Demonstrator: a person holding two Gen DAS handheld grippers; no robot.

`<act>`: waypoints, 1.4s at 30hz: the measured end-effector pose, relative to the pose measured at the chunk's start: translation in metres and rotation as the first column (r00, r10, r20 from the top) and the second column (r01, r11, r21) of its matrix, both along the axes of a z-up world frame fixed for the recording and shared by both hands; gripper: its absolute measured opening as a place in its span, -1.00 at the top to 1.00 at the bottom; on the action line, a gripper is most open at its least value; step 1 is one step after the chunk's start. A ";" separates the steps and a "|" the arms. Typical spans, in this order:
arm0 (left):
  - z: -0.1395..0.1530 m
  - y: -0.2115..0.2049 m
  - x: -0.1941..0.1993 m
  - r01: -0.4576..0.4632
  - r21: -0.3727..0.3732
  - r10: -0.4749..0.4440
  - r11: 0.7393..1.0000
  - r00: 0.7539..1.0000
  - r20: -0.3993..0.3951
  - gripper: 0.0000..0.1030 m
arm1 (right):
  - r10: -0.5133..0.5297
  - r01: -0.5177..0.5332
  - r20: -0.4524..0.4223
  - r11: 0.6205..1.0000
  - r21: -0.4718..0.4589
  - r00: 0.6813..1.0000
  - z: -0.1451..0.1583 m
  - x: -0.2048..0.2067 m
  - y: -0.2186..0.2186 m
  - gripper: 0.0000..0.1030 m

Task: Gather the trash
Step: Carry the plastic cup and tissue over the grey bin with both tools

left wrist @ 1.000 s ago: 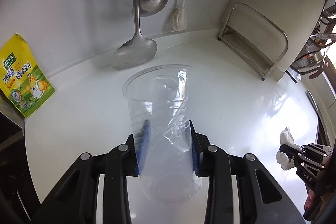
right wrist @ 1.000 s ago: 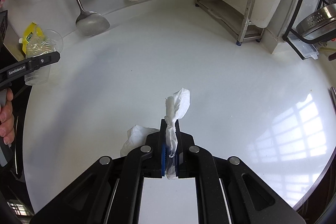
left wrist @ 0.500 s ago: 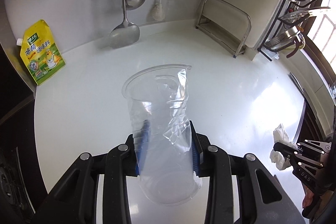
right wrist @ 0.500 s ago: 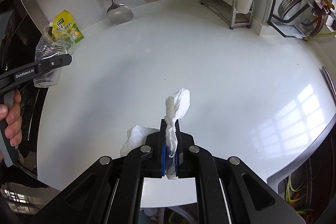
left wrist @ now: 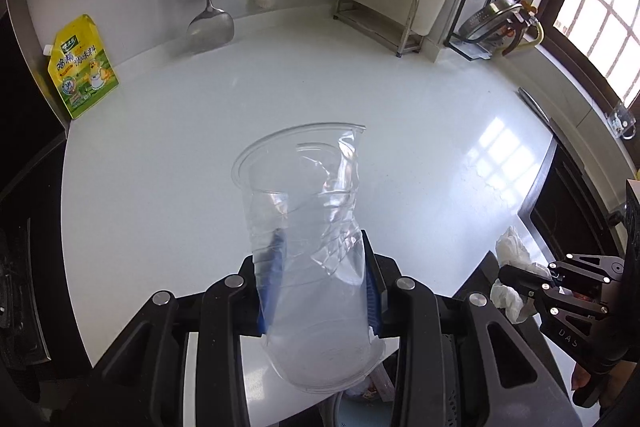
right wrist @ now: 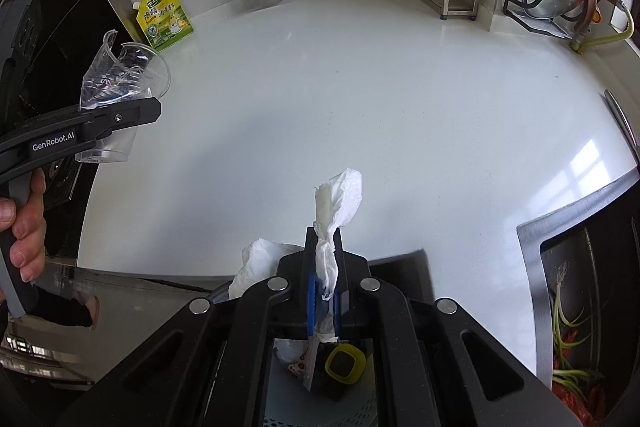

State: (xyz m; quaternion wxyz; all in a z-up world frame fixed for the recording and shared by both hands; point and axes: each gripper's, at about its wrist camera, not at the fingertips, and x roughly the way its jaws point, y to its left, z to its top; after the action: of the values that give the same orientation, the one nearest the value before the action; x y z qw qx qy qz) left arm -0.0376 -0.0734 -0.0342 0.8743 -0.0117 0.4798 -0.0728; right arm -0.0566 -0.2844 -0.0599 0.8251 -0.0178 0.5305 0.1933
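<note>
Trash is held in both tools above the white worktop (left wrist: 400, 115). Left tool (left wrist: 320, 283) is clamped on a crumpled clear plastic cup (left wrist: 308, 227), its rim pointing away from the camera. Right tool (right wrist: 324, 267) is pinched tight on a twisted white tissue (right wrist: 336, 203). Below that tool sits what looks like a bin (right wrist: 320, 407) holding a yellow cap and scraps. A yellow seasoning pouch (left wrist: 82, 67) leans against the back wall.
</note>
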 end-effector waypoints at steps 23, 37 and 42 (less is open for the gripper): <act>-0.072 -0.078 -0.091 0.245 -0.020 -0.244 0.969 0.951 -0.187 0.33 | -0.032 0.028 -0.153 0.999 -0.030 0.988 -0.054 -0.108 -0.018 0.89; -0.125 -0.101 -0.101 0.339 -0.061 -0.339 0.939 0.879 -0.337 0.32 | -0.051 0.030 -0.247 0.996 -0.087 0.968 -0.086 -0.119 -0.015 0.88; -0.139 -0.103 -0.102 0.359 -0.050 -0.352 0.932 0.864 -0.360 0.32 | -0.048 0.021 -0.276 0.995 -0.100 0.960 -0.096 -0.121 -0.011 0.88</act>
State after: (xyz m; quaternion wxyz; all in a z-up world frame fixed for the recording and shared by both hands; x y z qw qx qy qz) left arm -0.1393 -0.1766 -0.1728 0.7418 0.0716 0.6277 -0.2248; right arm -0.1775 -0.2953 -0.1554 0.7439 -0.0209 0.6500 0.1536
